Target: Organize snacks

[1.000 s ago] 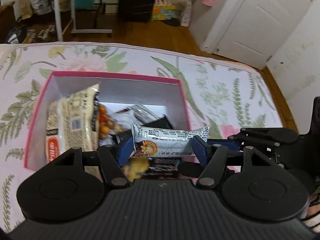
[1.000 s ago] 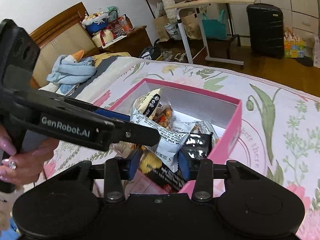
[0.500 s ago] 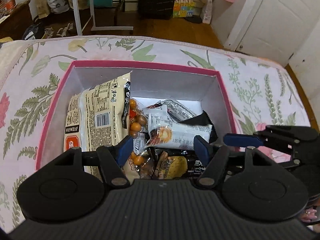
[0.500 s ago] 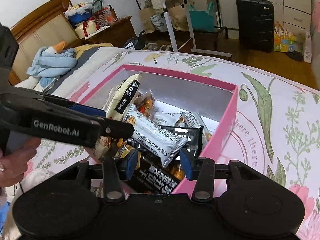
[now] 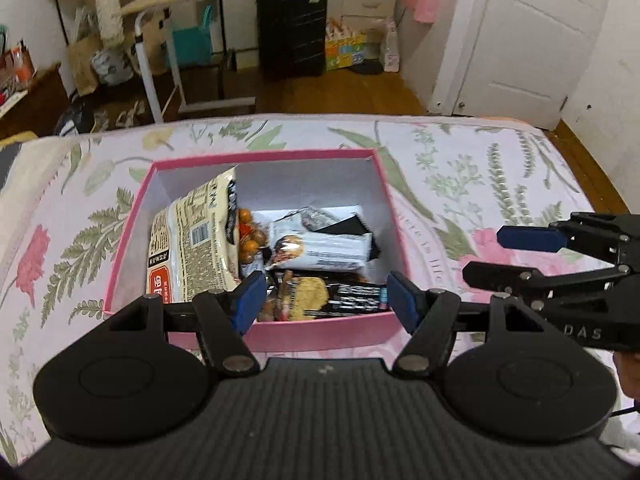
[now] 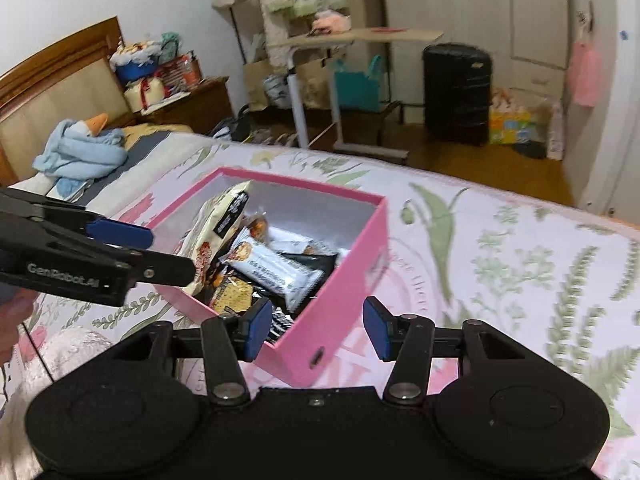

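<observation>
- The pink box (image 5: 320, 334) sits open on the floral bedspread (image 5: 480, 168), near the middle of the left wrist view and at about 10 o'clock from centre in the right wrist view (image 6: 340, 300).
- Inside it, a large cream snack bag (image 5: 192, 248) leans upright against the 9 o'clock wall.
- A white wrapped bar (image 5: 320, 250) lies flat across the middle, on top of a black packet (image 5: 352, 226); a small bag of orange-brown round snacks (image 5: 250, 236) shows between it and the cream bag.
- A yellowish cracker pack (image 5: 308, 294) and a dark printed wrapper (image 5: 358, 300) lie against the near wall at 6 o'clock.
- The left gripper (image 5: 326, 300) hovers above the near edge of the box, its blue-padded fingers (image 5: 250, 300) spread wide and holding nothing.
- The right gripper (image 6: 316, 328) hangs over the box's near corner, its fingers (image 6: 376, 328) likewise spread apart and empty; in the left view it enters from 3 o'clock (image 5: 500, 256), beside the box.
- A black suitcase (image 5: 292, 30) stands on the wooden floor beyond the bed at 12 o'clock.
</observation>
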A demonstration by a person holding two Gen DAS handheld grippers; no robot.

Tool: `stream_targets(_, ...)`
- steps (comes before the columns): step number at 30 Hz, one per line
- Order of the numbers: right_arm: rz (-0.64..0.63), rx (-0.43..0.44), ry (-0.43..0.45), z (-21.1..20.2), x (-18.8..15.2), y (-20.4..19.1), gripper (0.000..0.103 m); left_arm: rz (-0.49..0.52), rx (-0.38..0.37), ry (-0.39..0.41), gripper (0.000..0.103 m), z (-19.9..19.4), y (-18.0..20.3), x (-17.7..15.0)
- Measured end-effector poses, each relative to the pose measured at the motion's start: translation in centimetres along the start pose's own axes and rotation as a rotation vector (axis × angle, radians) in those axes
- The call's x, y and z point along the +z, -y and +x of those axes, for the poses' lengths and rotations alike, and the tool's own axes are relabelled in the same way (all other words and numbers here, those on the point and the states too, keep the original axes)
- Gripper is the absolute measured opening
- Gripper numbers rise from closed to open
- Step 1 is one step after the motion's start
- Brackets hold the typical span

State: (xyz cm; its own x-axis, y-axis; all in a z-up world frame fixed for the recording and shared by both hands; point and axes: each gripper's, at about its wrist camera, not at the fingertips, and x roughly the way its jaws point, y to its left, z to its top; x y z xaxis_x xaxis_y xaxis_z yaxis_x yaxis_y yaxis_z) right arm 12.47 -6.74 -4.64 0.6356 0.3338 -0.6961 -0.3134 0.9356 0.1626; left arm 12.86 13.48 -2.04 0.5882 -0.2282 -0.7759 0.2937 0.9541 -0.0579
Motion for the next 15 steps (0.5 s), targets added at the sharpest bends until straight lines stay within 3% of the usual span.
stream_targets(8, 0.079, -0.145, 0.044, -5.9, -1.5, 1.1, 0.058, 0.042, 0.007, 0.028, 0.07, -3.7, 3.5, -0.9)
stream_targets(11, 0.134, -0.221, 0.031, -7.2, -2.4, 1.7, 0.062, 0.02, 0.015, 0.05, 0.072, -4.6, 4.2, -1.3)
stream_targets(15, 0.191, -0.258, 0.042, -9.0, -3.9, 2.3, 0.063, 0.008, 0.022, 0.059, 0.073, -4.9, 5.0, -2.1)
